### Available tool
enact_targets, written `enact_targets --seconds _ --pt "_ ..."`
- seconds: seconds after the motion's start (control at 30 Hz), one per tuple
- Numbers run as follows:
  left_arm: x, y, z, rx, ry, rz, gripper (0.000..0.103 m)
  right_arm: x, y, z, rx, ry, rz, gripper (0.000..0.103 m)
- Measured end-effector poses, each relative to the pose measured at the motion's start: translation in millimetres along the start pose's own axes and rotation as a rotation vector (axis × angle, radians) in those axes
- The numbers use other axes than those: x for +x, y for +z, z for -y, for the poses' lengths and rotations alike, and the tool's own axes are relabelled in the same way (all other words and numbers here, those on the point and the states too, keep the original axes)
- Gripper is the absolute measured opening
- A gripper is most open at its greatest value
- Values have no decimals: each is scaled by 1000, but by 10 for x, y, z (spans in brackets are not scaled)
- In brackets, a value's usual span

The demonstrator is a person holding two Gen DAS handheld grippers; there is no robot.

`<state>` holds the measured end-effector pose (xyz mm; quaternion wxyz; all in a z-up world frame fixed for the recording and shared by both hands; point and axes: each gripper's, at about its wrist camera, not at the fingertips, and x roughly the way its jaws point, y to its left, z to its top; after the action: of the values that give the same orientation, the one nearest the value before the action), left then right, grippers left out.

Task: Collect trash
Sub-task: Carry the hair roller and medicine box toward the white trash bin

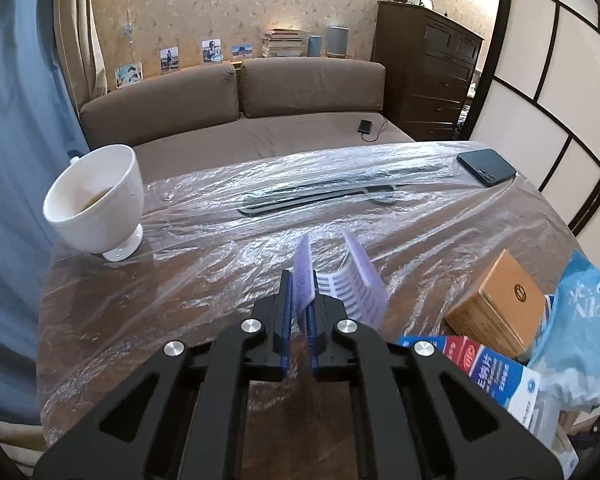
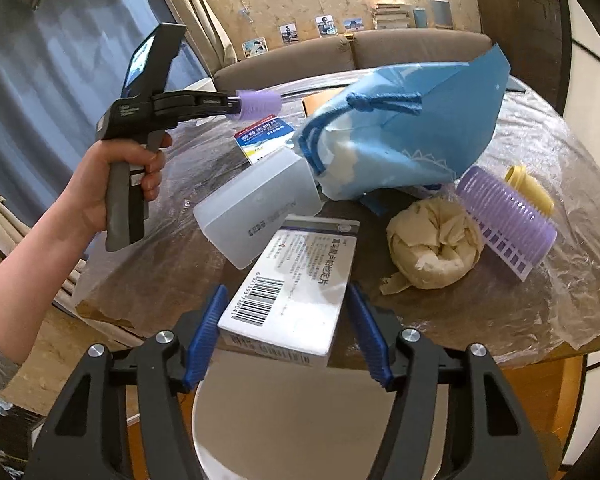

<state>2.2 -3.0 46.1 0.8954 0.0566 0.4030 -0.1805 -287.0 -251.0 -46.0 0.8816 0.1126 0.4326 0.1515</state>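
A living room with a brown sofa, photos propped on the ledge behind it and a dark wooden dresser surrounds a round table wrapped in crinkled clear plastic film.

Legible writing is scarce. The white medicine carton between the right gripper's blue pads carries a barcode with digits too small to read surely and Chinese print. A second red, white and blue carton also shows Chinese characters. The blue drawstring bag shows mirrored letters, roughly "PIN", in the left wrist view.

Around these lie a translucent plastic case touching the carton's far end, a crumpled beige paper wad, a purple hair roller with a yellow one just behind it, a brown cardboard box, a dark phone, and a white cup near the far left edge.

The left gripper, held in a bare hand with the forearm reaching in from the left, is pressed together on a purple hair roller lifted above the table. The right gripper's jaws straddle the medicine carton at the near table edge; small gaps show on both sides, so the pads are not pressing it. A white round bin rim lies below.
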Motion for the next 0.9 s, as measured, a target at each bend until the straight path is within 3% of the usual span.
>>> enact_targets --seconds 0.63,0.9 --pt "-803 -321 -101 -136 5 105 8 -268 224 562 -39 97 8 57" --pt "-1017 -581 -104 -189 17 104 8 -220 260 558 -163 16 37 57"
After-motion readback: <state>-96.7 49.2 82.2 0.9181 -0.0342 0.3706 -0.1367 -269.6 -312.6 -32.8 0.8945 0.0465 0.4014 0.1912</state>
